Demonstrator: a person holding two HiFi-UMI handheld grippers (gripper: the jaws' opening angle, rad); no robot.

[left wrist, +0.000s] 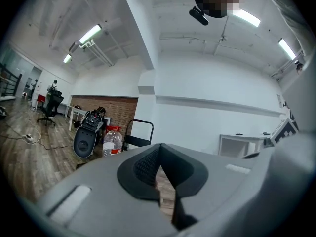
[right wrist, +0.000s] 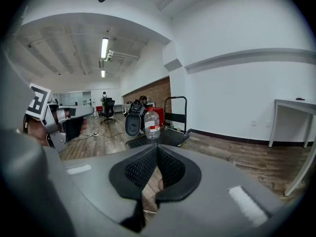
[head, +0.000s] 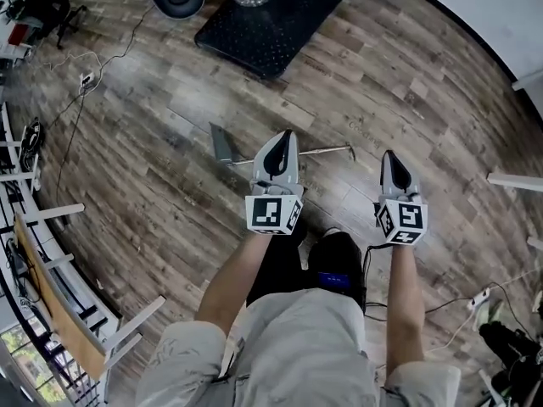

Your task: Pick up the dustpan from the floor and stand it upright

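Grey dustpan (head: 222, 145) flat on floor (head: 127, 185); left gripper (head: 285, 138) over its handle (head: 331, 151), right gripper (head: 389, 156) near handle's end; both jaws closed, empty.

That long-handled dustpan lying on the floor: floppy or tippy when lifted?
The dustpan looks like thin metal, so probably stiff and light. Gripped by its long thin handle, the pan end may sag; upright, it might tip.

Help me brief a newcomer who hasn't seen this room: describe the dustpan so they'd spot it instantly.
Find the black platform cart on the wood floor. Between it and the person lies the dustpan, partly behind the left gripper. It alone is a grey scoop with a long thin handle, lying flat.
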